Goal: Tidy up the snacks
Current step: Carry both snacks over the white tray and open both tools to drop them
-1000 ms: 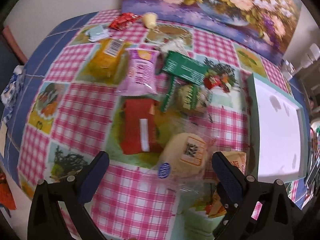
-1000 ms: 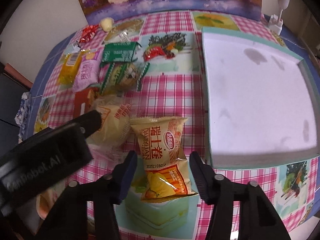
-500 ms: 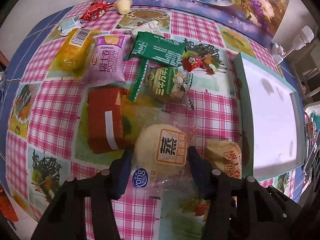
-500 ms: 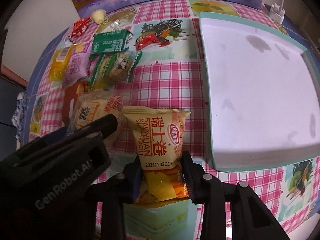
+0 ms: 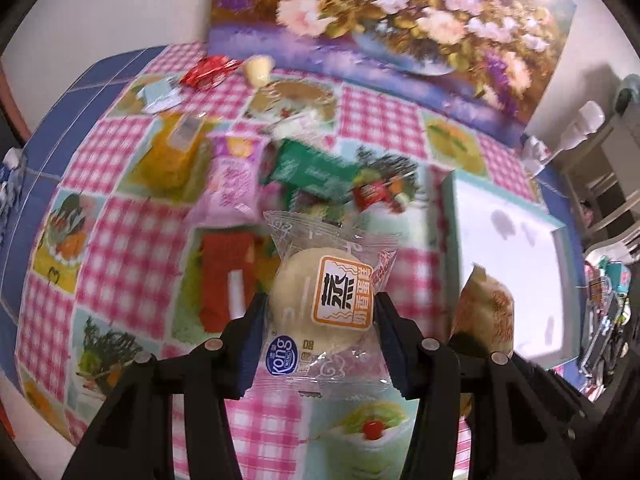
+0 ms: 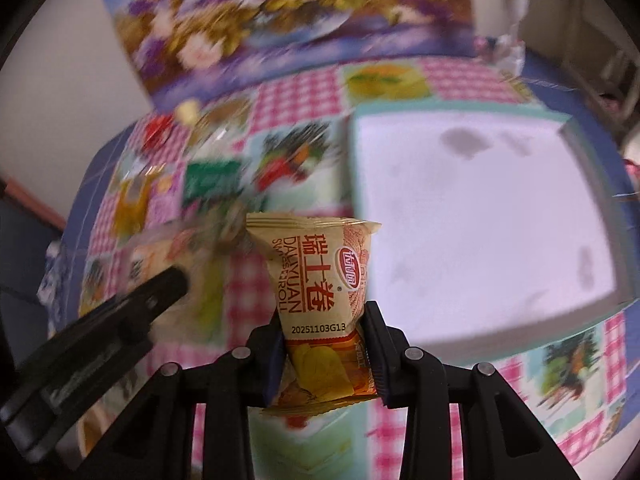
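clear crinkly plastic wraps the pale round steamed cake with the orange square label [image 5: 320, 300], and the left gripper [image 5: 318, 320] has its two black fingers clamped on either side of it, holding the packet up off the pink-checked picture tablecloth [image 5: 132, 236]. in the right wrist view the right gripper [image 6: 322, 340] pinches the lower half of a tan and orange swiss roll packet with red lettering [image 6: 320, 280], which stands upright between the fingers, raised clear of the cloth. the same packet shows at the right edge of the left view [image 5: 488, 308], and the left gripper appears as a black bar at the left of the right view [image 6: 120, 312]. just beyond and to the right of both held snacks lies the shallow white tray with a teal rim [image 6: 472, 120], its floor marked with a few grey smudges. the other snacks lie on the cloth to the left of the tray: a red rectangular packet [image 5: 224, 276], a pink pillow pack [image 5: 232, 188], a yellow packet [image 5: 172, 156], a green flat packet [image 5: 312, 172], a small red wrapped sweet [image 5: 372, 192], and further back a red foil wrapper [image 5: 210, 70] beside a small cream-coloured jelly cup [image 5: 258, 70]. a large floral painting [image 5: 400, 20] leans against the wall at the far edge of the table. both views are blurred away from the held packets.
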The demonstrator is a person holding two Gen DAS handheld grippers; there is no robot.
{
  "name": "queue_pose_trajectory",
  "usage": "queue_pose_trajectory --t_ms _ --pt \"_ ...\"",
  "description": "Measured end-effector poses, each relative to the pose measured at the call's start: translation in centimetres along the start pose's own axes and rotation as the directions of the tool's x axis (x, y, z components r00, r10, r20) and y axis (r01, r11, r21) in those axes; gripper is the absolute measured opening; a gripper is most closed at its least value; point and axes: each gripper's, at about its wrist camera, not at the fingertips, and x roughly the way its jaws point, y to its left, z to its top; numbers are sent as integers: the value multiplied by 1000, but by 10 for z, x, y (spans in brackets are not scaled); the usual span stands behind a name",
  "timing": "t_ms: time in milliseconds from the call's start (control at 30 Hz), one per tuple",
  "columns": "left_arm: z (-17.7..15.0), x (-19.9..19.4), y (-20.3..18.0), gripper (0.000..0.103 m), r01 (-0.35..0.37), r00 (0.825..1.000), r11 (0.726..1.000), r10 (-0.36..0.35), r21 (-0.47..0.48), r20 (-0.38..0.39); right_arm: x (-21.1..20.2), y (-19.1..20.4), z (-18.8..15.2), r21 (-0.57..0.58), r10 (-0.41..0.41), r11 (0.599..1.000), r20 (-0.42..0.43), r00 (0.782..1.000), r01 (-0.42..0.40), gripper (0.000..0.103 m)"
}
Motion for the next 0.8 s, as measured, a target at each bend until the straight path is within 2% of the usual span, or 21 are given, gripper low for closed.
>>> queue_pose_trajectory --t_ms 100,400,800 --pt "10 4 -21 54 19 1000 999 -19 30 5 1 -13 15 50 -61 997 33 998 59 38" --pt "37 28 -99 54 63 998 986 -65 157 8 13 -78 42 252 -118 962 17 993 110 38" --pt "58 86 -181 54 127 992 960 -123 250 -31 34 -168 69 461 -209 866 -19 978 194 38"
